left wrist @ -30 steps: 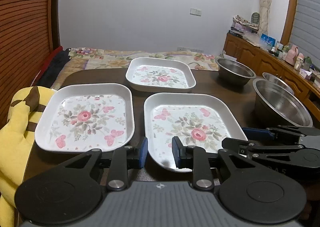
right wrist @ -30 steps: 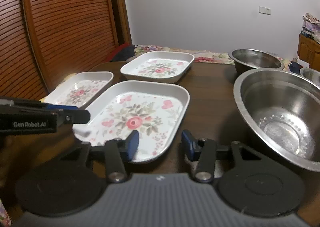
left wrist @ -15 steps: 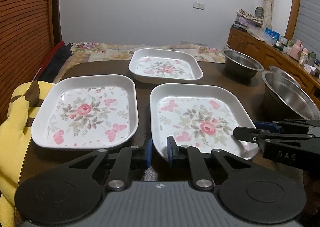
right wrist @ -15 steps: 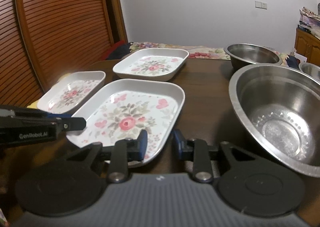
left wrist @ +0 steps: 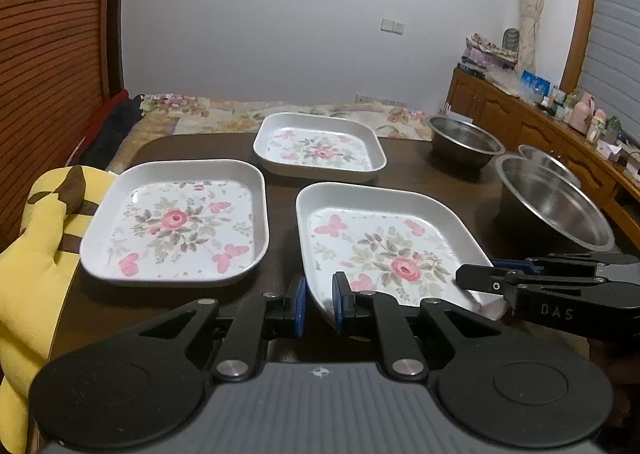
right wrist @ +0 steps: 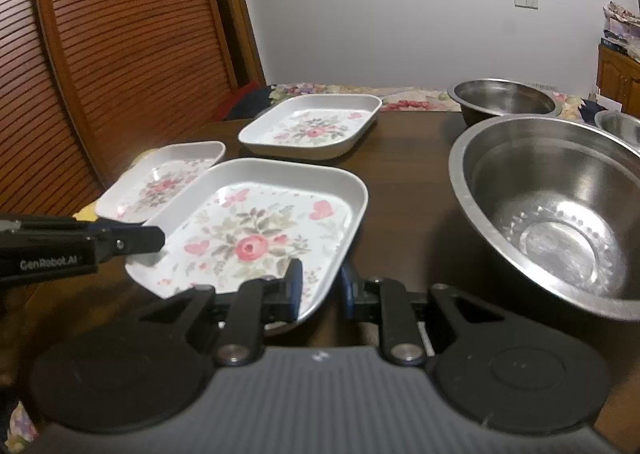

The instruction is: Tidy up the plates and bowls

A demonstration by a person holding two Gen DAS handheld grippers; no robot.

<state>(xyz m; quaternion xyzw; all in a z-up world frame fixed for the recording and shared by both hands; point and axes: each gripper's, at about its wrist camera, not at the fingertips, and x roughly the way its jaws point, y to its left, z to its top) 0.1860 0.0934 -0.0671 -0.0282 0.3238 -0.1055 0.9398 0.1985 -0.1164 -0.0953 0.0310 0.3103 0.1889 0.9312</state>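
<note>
- Left wrist view: a second ago the left gripper (left wrist: 319,304) stood with its jaws apart before the near plate (left wrist: 384,250); now the blue pads are clamped on that plate's near left corner rim. The right gripper (left wrist: 480,280) now reaches in over its near right corner.
- The near plate is a glossy white rounded rectangle printed with a pink rose and butterflies. A matching left plate (left wrist: 176,222) lies beside it and a far plate (left wrist: 320,146) behind, all on the dark wooden table (left wrist: 400,166). Shiny steel bowls sit at the right; the big bowl (left wrist: 556,206) is nearest.
- Right wrist view: the right gripper (right wrist: 320,288), wide open earlier, is closing on the near plate (right wrist: 260,230), whose right corner rim lies between the pads. The big bowl (right wrist: 560,214) shows a dimpled, mirror-bright bottom.
</note>
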